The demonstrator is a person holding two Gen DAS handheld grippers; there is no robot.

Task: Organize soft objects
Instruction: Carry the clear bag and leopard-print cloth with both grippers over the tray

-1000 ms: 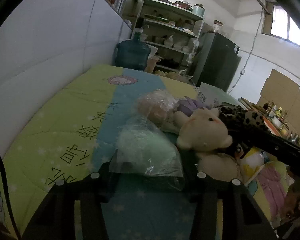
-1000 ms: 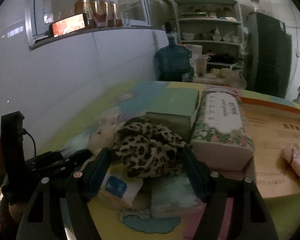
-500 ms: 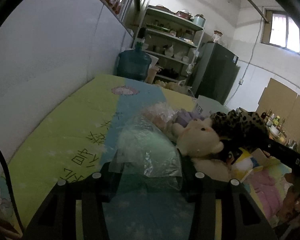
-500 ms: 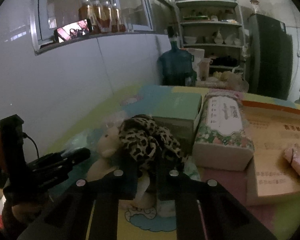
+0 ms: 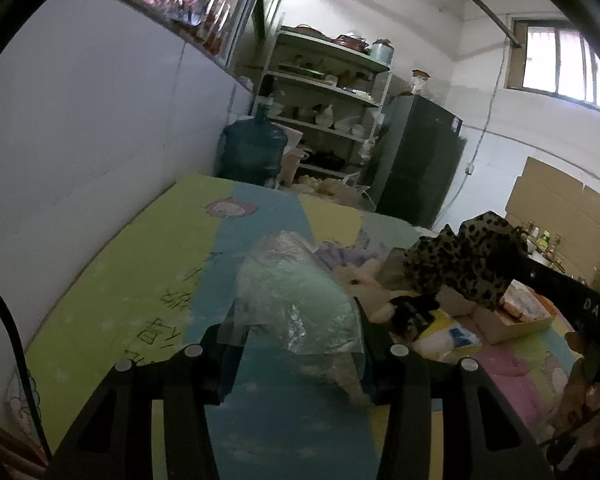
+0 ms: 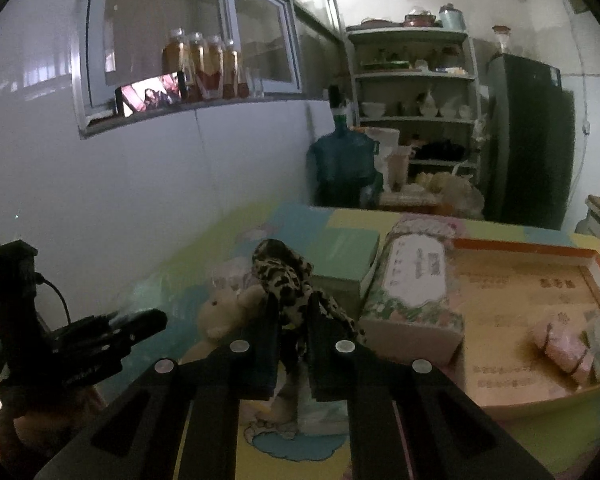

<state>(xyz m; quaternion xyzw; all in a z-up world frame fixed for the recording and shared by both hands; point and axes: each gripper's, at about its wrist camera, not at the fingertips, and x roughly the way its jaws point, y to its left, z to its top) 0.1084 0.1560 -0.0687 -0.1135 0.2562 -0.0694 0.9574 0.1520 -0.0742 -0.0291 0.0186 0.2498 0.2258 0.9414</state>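
The leopard-print cloth (image 6: 290, 280) is hiding most of the cream plush toy (image 6: 220, 314), and the bagged green item (image 5: 300, 300) is blurring, perhaps fabric; the mat's (image 5: 140, 264) near edge is running out of frame.

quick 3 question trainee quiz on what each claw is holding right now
1. True or false: the right claw is shut on the leopard-print cloth.
2. What does the left claw grip? A) cream plush toy B) green item in a clear plastic bag C) floral tissue pack
3. Fill in: the cream plush toy lies on the ___ mat.

Key: 1 true. 2 B, the green bagged item. 3 foam mat.
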